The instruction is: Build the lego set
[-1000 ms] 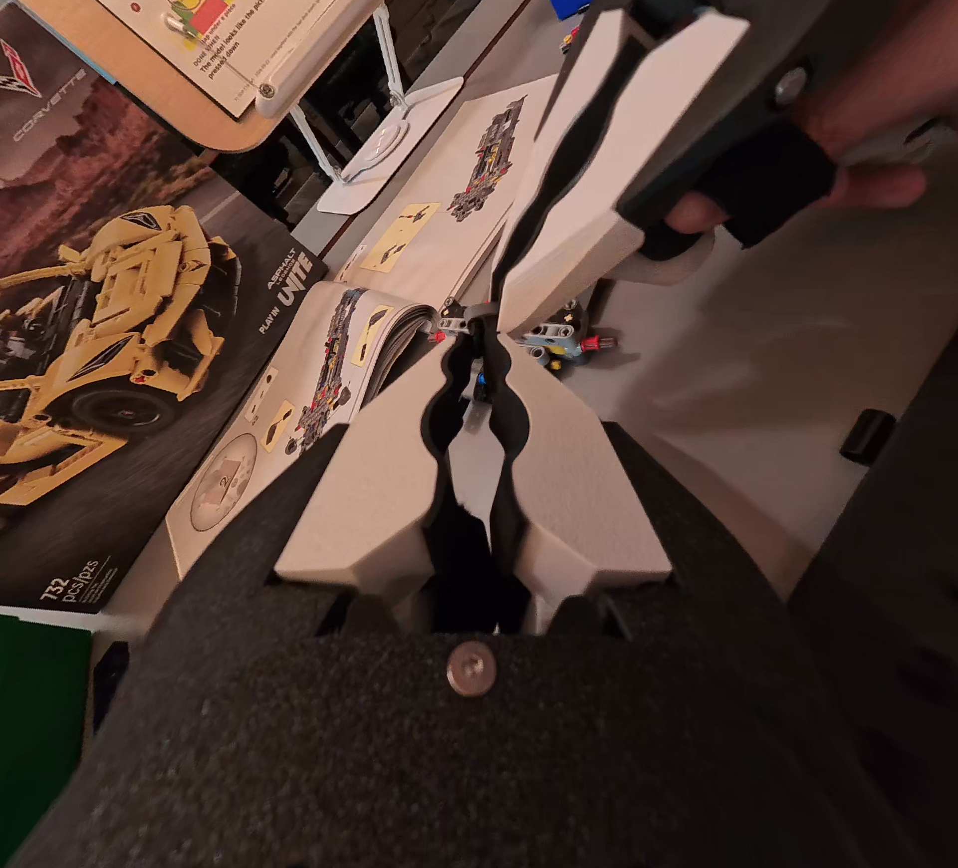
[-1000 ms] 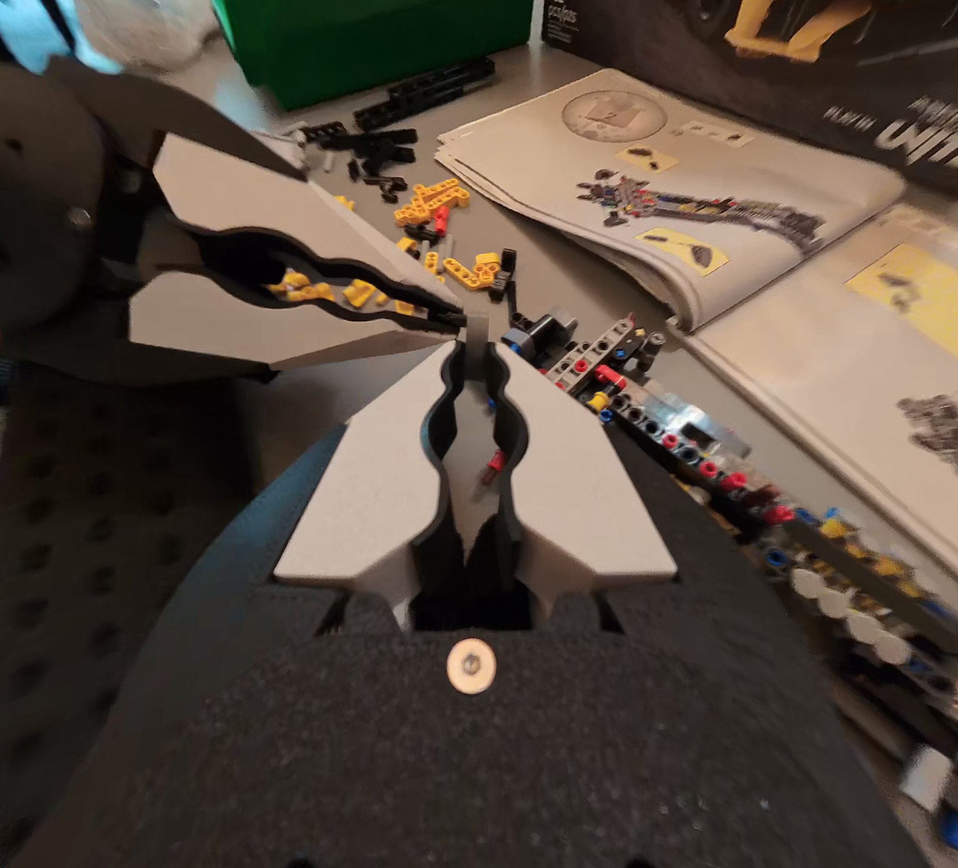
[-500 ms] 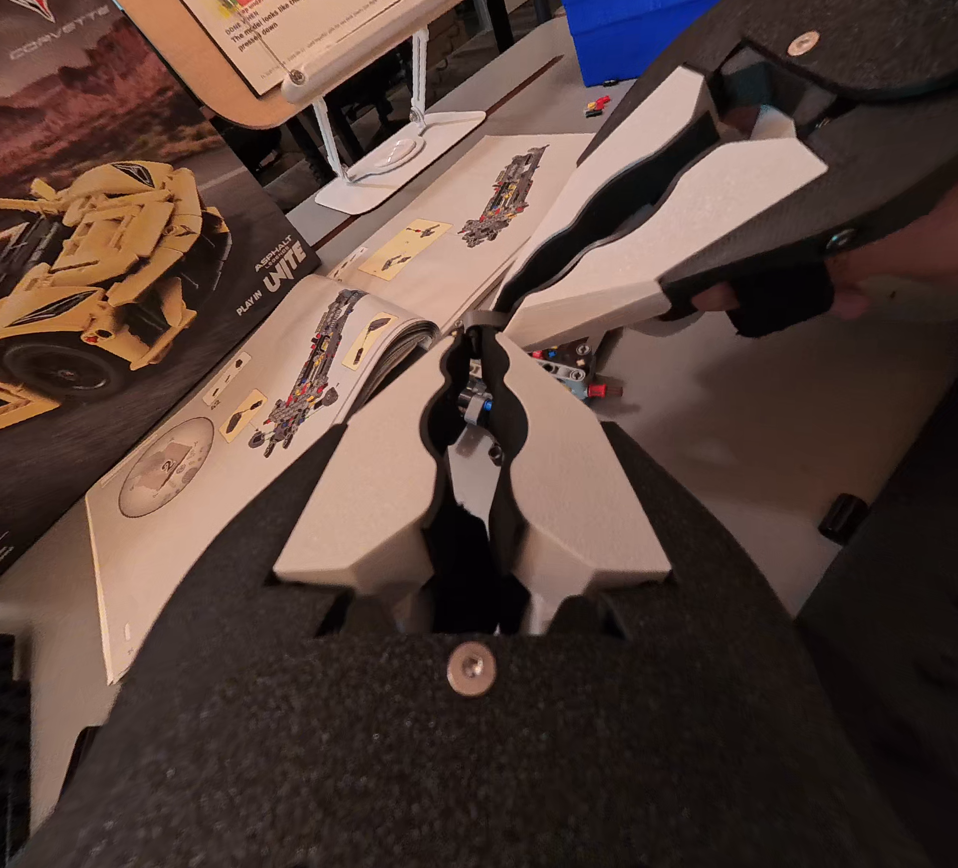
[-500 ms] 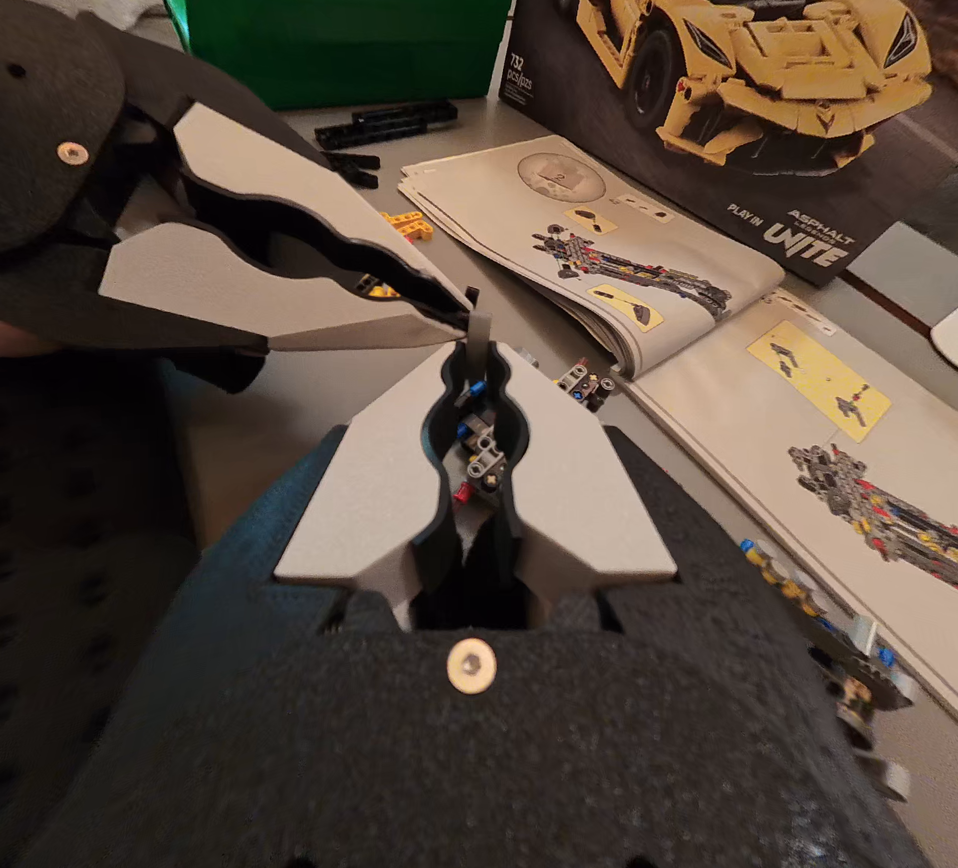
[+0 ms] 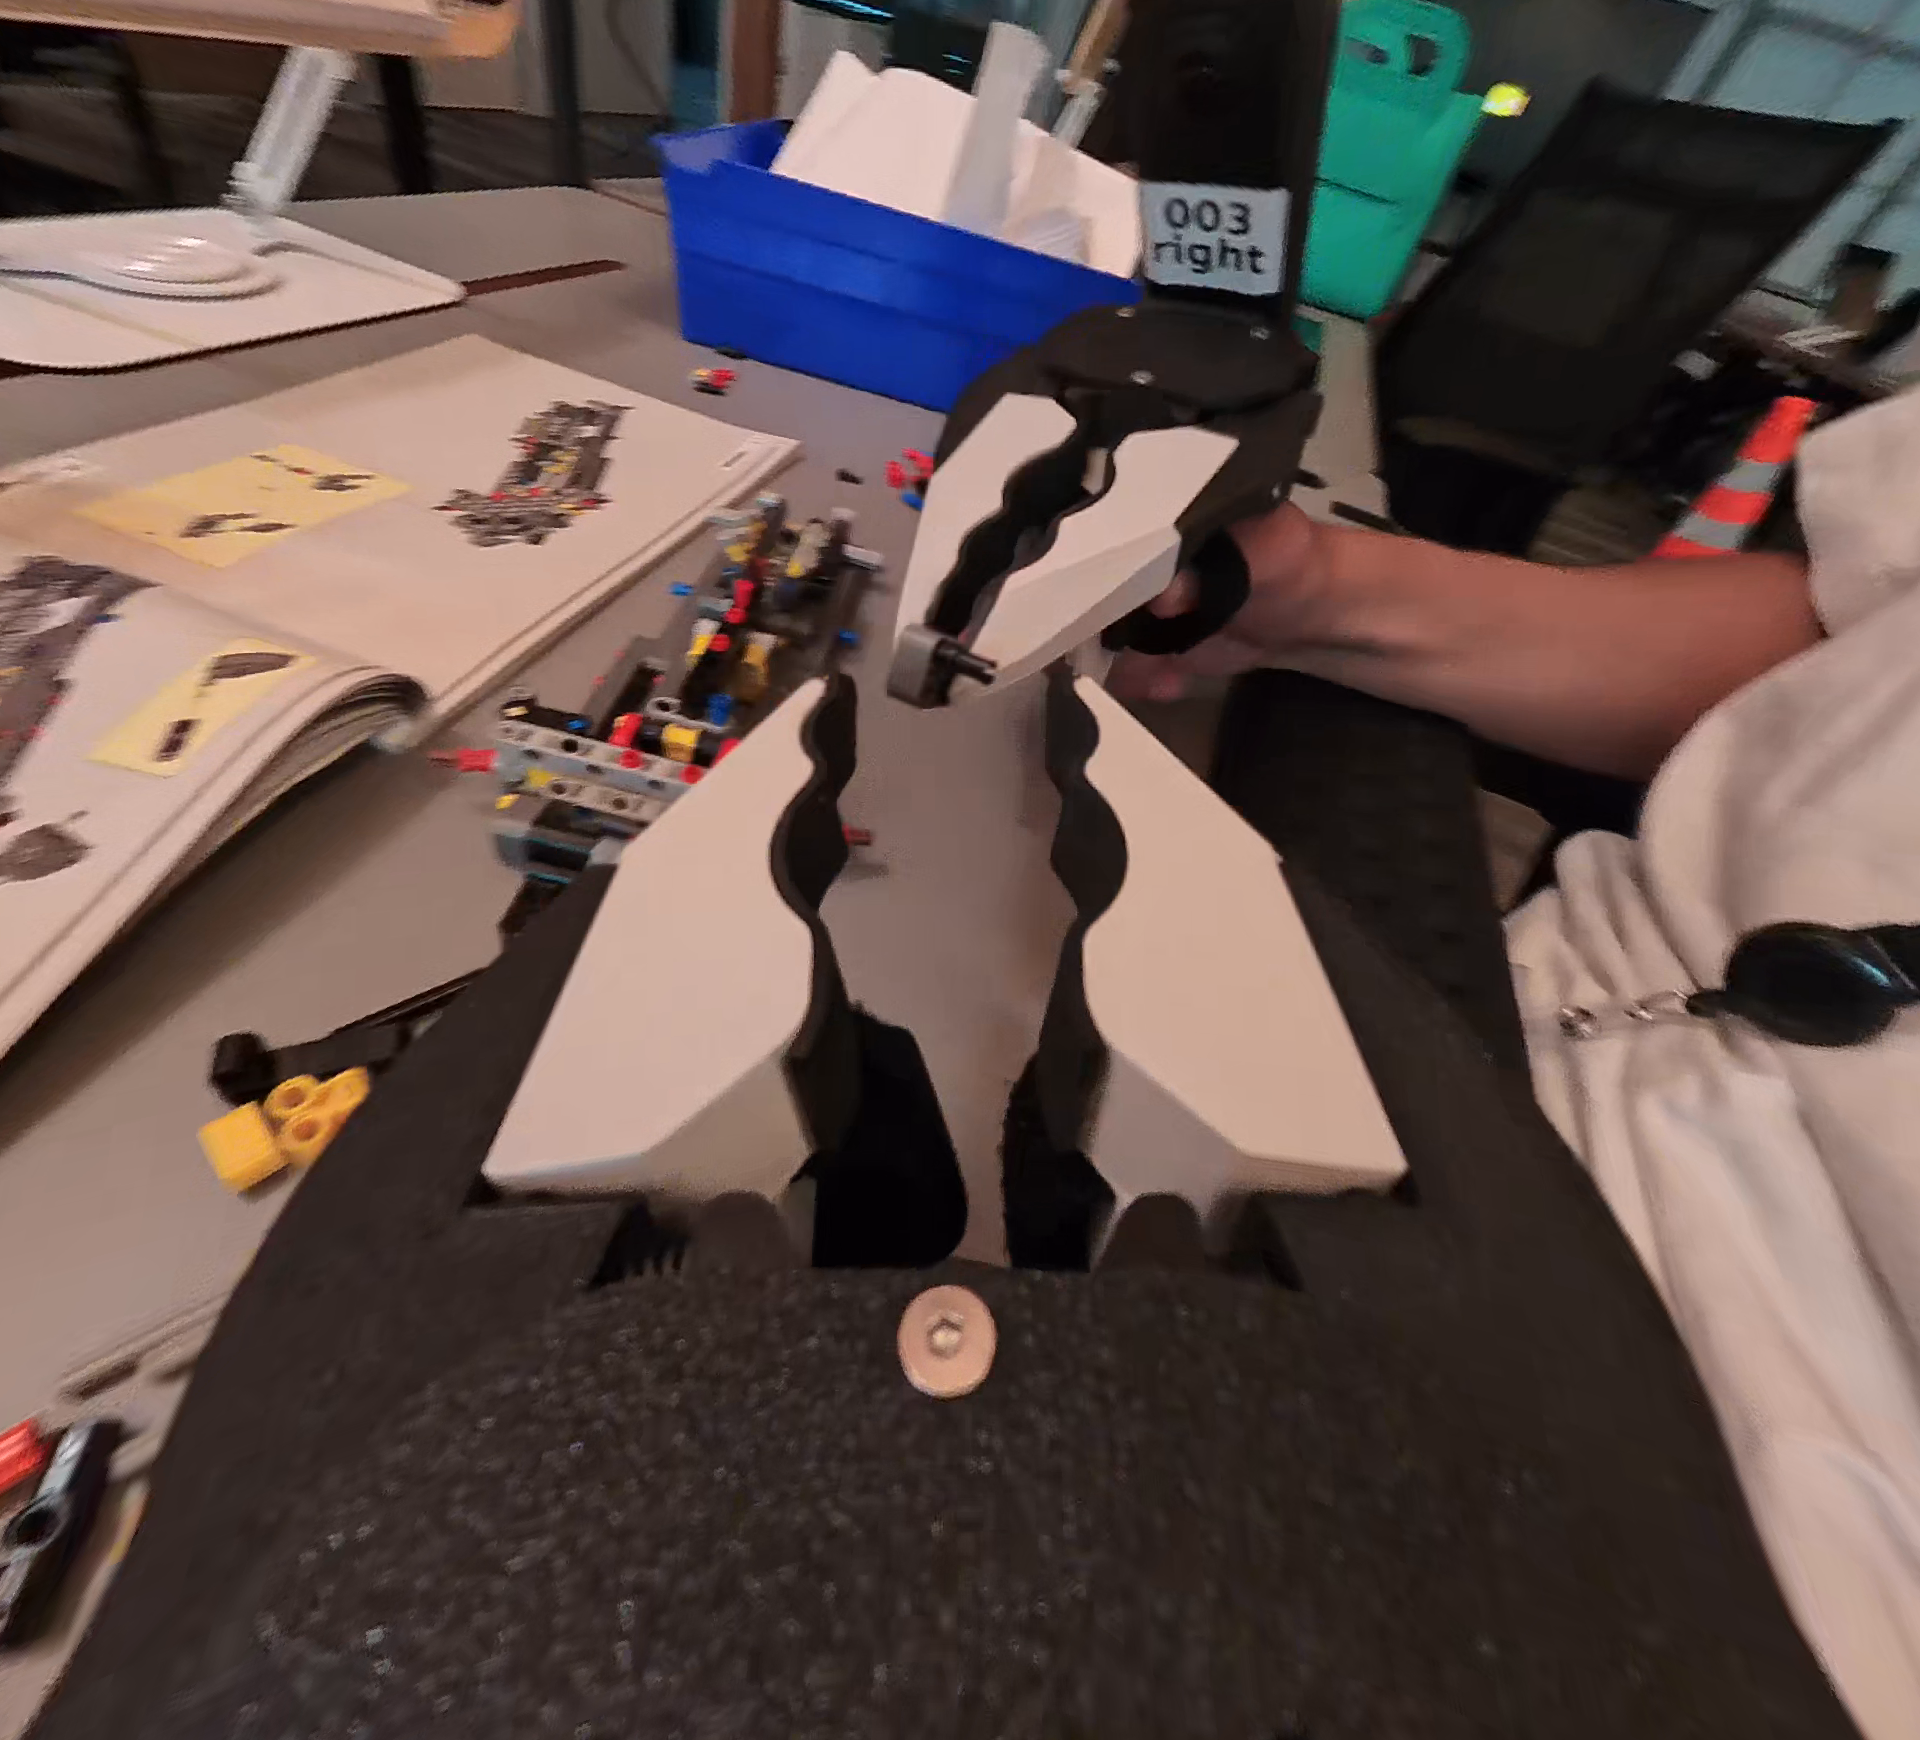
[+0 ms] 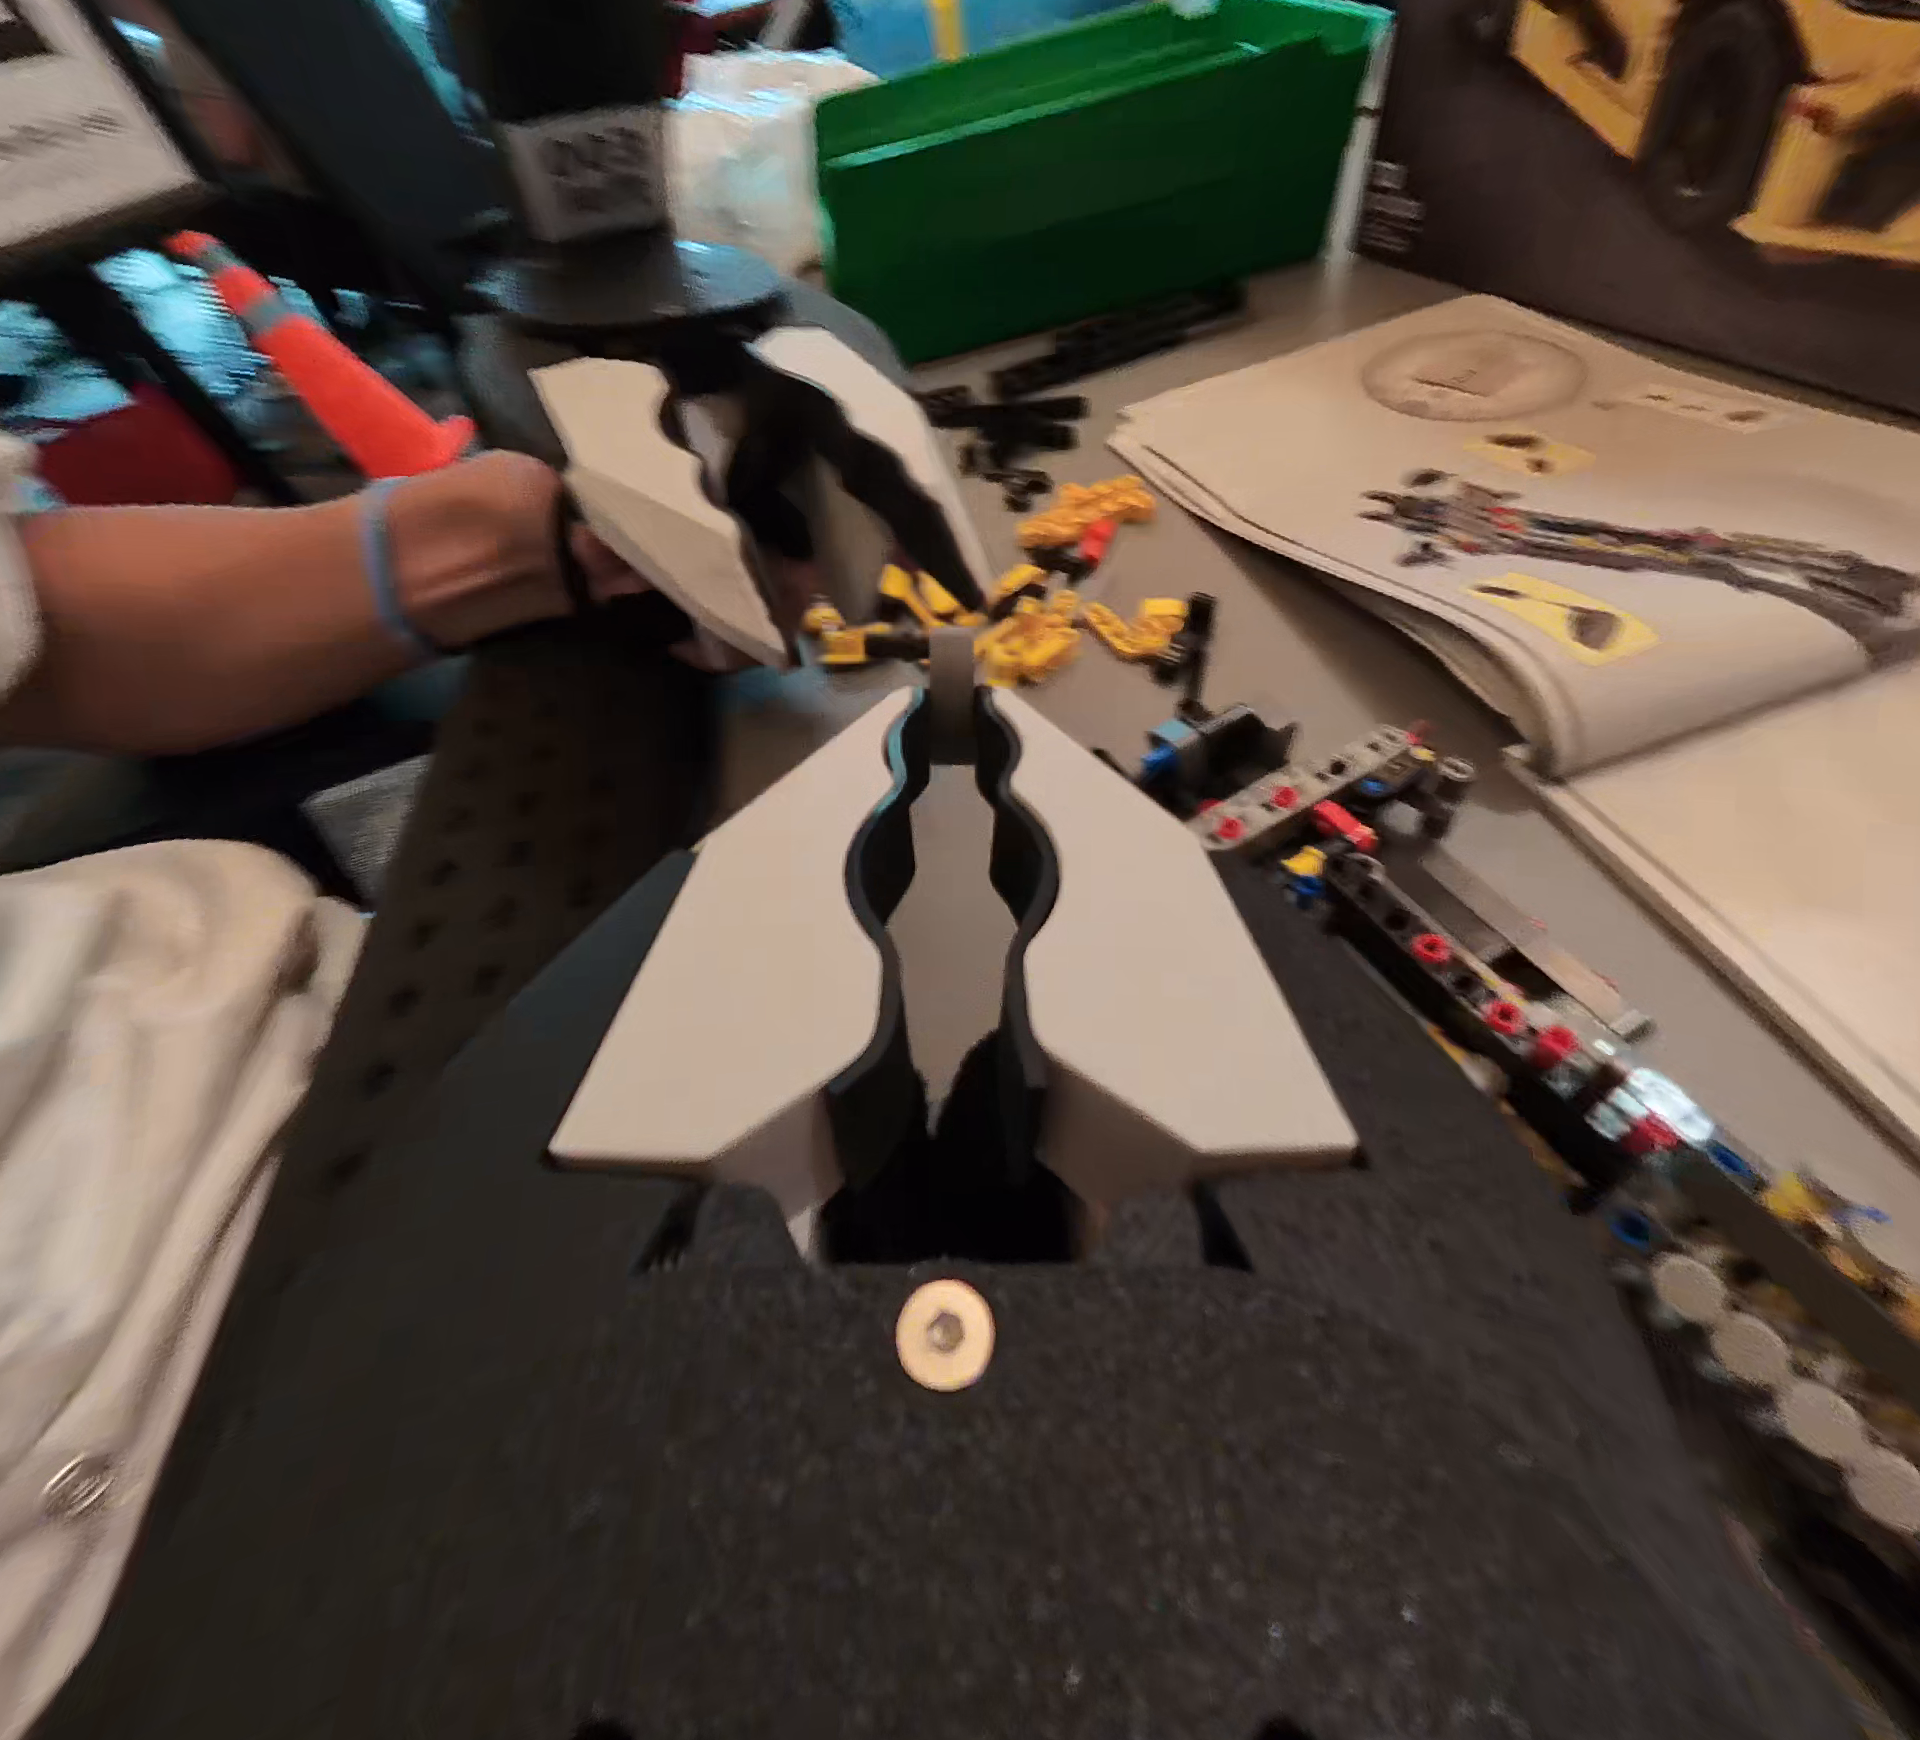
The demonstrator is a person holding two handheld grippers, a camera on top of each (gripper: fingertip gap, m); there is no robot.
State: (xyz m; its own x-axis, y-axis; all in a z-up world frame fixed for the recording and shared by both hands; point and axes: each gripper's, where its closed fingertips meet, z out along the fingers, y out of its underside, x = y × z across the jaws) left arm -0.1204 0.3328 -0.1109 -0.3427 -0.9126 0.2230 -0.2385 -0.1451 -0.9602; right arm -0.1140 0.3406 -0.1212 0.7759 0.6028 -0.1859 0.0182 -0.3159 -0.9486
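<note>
The right hand-held gripper (image 5: 940, 667) pinches a small grey piece (image 5: 928, 664) with a black pin through it, up in the air just above the near end of the half-built chassis (image 5: 717, 672). The left hand-held gripper (image 5: 940, 703) stands wide and empty, its fingers apart on either side of that piece.

The chassis lies on the counter (image 5: 343, 869), just beside the open instruction booklet (image 5: 343, 537), its beams studded with red, blue and yellow pins. Beyond its near end sits a heap of yellow parts (image 6: 1039, 620).

I reckon the step is seating the grey piece on the chassis. It would go best if the left one steadies the chassis first, low on a beam, so it can't skate. Then line the black pin up square with its hole before pressing. Which hole it wants I can't tell; the picture is too blurred there.
</note>
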